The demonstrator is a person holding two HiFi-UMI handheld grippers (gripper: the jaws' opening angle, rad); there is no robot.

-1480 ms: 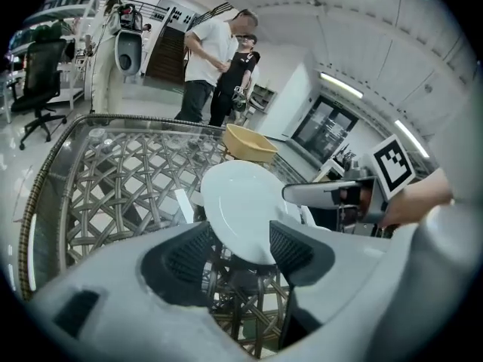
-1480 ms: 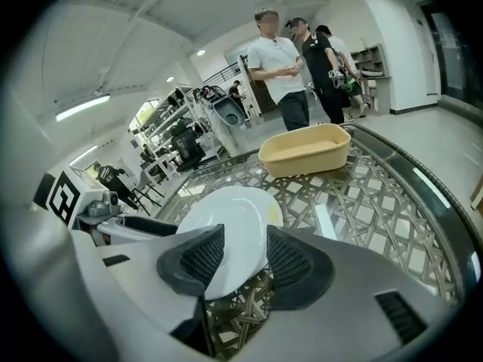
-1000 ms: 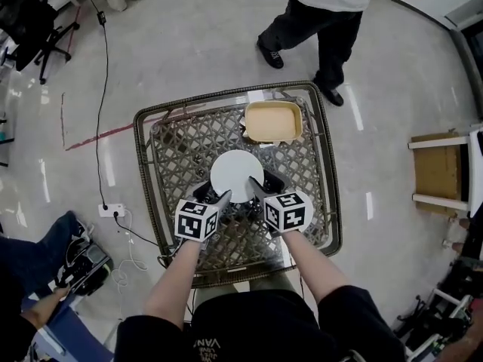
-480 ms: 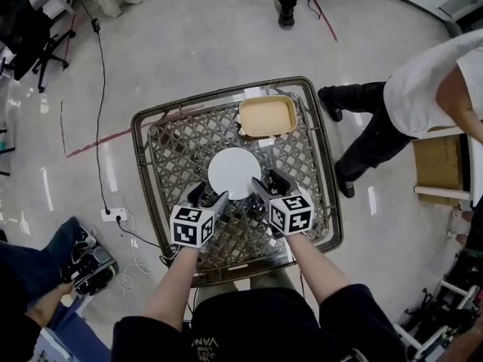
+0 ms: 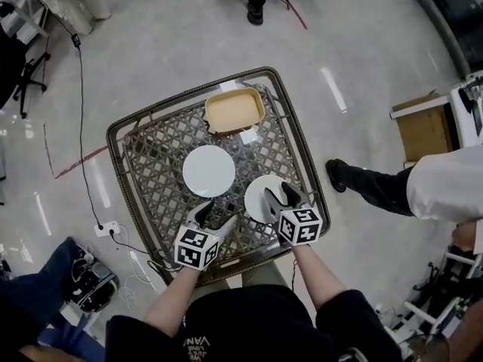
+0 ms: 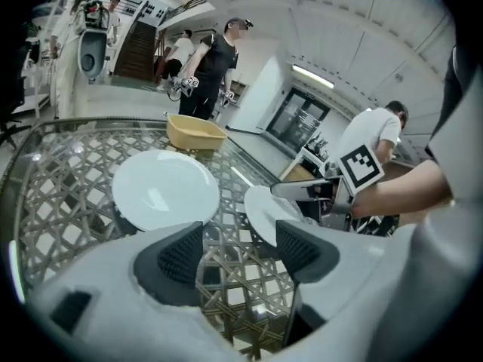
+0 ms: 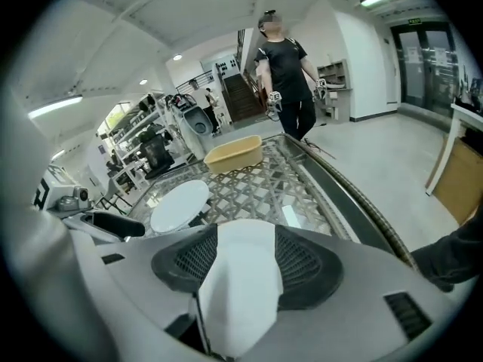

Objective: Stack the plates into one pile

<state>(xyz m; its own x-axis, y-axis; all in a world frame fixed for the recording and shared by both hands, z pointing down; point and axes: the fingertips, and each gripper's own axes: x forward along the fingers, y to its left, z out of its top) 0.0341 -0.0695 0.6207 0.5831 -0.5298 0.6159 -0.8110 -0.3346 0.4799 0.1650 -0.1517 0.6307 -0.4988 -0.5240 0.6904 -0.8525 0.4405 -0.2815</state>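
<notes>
White plate between right hand-held gripper's spread jaws.
Spread, empty left hand-held gripper by worktop's near edge.

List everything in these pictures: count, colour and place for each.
table: 1, brown wicker lattice, centre of the floor
middle plate: 1, white, mid-table
right plate: 1, white, near the table's right edge, apart from the other
tub: 1, pale yellow, table's far edge
paper slip: 1, white, just in front of the tub
power strip: 1, white, floor left of the table
box: 1, brown, floor far right
onlookers: 3 partly seen, dark trousers or jeans, around the table
left gripper: 1, grey, open and empty, near side of the middle plate
right gripper: 1, grey, open, right plate between its jaws
</notes>
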